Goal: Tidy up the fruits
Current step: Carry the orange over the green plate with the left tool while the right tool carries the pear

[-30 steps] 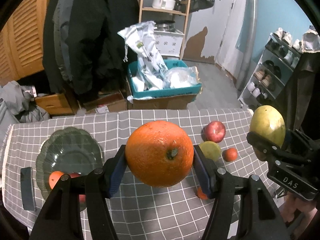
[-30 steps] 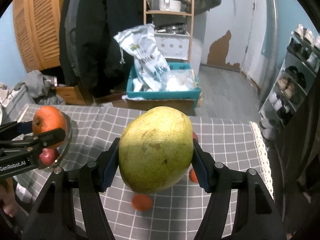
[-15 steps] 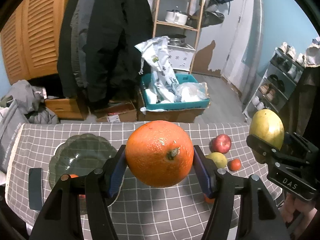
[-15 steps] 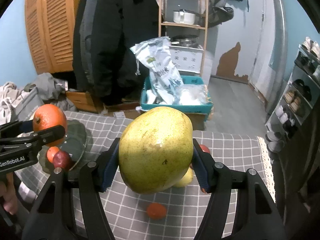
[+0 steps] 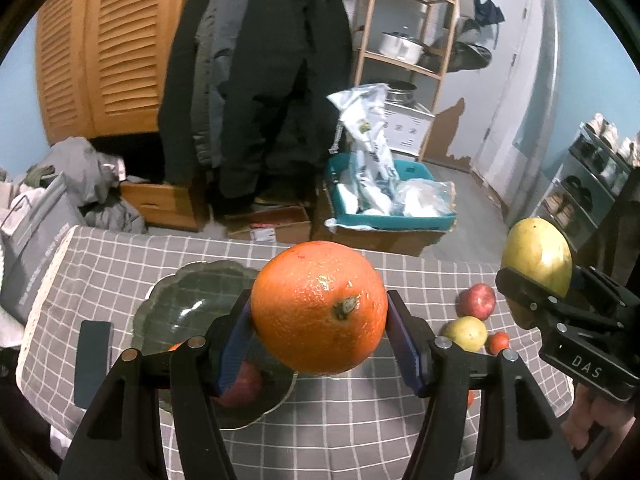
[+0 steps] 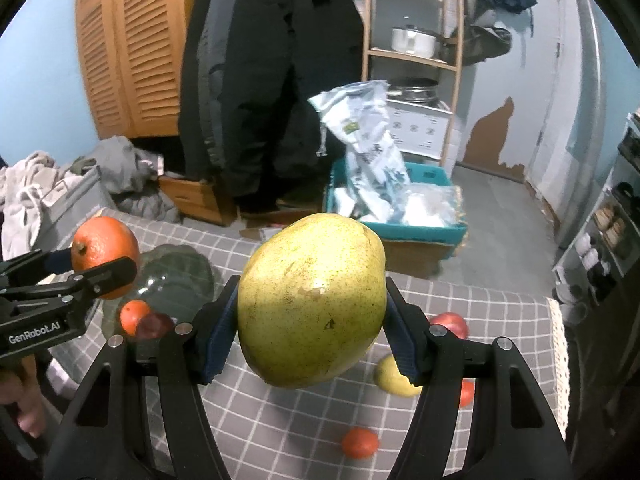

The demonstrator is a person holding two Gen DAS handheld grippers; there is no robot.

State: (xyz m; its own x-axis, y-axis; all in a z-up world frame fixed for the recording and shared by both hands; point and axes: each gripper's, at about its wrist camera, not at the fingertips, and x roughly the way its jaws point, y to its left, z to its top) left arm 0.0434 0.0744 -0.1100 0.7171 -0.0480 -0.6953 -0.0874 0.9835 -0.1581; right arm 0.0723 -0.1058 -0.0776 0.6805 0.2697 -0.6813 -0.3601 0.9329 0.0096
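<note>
Both fruits lifted, pulling back from the table

Your left gripper (image 5: 319,342) still clamps the orange (image 5: 319,307), right gripper (image 6: 311,338) the pear (image 6: 312,304); green plate (image 5: 192,300) next, probably.

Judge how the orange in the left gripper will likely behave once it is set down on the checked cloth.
The orange is round with no flat side, so it may roll on the cloth. Its pebbled peel probably gives the left gripper fair hold. It looks firm, undented where the pads press.
</note>
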